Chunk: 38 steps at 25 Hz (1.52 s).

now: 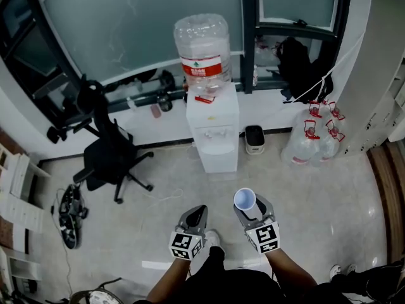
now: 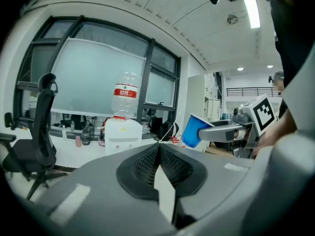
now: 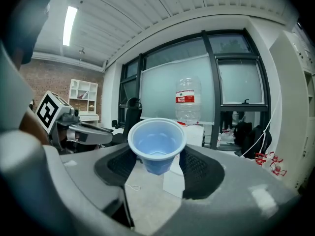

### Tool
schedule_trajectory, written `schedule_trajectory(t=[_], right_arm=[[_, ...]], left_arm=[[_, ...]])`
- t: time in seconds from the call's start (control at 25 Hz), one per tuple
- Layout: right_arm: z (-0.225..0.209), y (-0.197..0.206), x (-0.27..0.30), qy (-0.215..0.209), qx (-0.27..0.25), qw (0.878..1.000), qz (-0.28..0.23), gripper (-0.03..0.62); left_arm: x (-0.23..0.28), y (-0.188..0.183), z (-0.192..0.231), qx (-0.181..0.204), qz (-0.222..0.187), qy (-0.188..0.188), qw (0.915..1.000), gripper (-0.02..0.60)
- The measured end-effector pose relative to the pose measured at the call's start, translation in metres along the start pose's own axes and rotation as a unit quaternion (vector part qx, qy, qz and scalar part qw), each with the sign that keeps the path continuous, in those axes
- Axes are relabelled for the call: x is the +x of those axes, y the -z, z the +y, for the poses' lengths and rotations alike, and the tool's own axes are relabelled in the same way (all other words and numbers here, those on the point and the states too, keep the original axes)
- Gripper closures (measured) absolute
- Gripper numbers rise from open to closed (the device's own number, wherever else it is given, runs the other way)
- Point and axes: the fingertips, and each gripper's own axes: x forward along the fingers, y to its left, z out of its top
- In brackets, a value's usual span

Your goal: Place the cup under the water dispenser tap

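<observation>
Both forearms are seen reaching forward from the bottom of the head view. They are held side by side over the floor point(image 1: 316, 195), each carrying a hand-held gripper aimed a little below level toward the water dispenser point(image 1: 212, 135). The left hand-held gripper point(image 1: 200, 209) is carried with its jaws brought together, tip against tip, and nothing is caught between them. The right hand-held gripper point(image 1: 250, 213) is held just beside it, slightly further forward. Its jaws are set wide apart and clamped on the sides of a blue disposable cup point(image 1: 245, 199). The cup is gripped near the jaw tips, its body pressed by both pads, and its white-rimmed open mouth is turned up and back toward the person. The cup is thus kept in the air, well apart from the water dispenser, with bare floor lying between them. The white dispenser is stood against the wall below the window, and an inverted clear water bottle point(image 1: 202, 46) with a red label is seated on top of it. A black office chair point(image 1: 109, 154) is placed to its left. Spare water bottles point(image 1: 311, 141) are grouped on the floor to its right.
</observation>
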Motion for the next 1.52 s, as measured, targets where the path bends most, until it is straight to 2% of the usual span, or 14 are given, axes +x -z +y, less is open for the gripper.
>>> schedule_trajectory(t=[0.44, 0.8, 1.2, 1.36, 1.52], right_arm=[[-0.027, -0.01, 0.085, 0.02, 0.01, 0.999, 0.025, 0.321], [-0.033, -0.028, 0.143, 0.039, 0.008, 0.999, 0.03, 0.32], [-0.038, -0.025, 0.164, 0.045, -0.008, 0.998, 0.051, 0.319], [-0.046, -0.014, 0.171, 0.043, -0.001, 0.997, 0.067, 0.319], [-0.054, -0.006, 0.184, 0.041, 0.006, 0.997, 0.07, 0.319]], left_arm=[[0.048, -0.016, 0.085, -0.014, 0.028, 0.008, 0.9995, 0.565], [0.071, -0.029, 0.136, -0.008, 0.018, 0.028, 0.9994, 0.565], [0.089, -0.025, 0.154, -0.035, 0.018, 0.036, 0.9986, 0.565], [0.101, -0.02, 0.161, -0.032, 0.006, 0.027, 0.9991, 0.565], [0.11, -0.017, 0.164, -0.03, 0.015, 0.025, 0.9992, 0.565]])
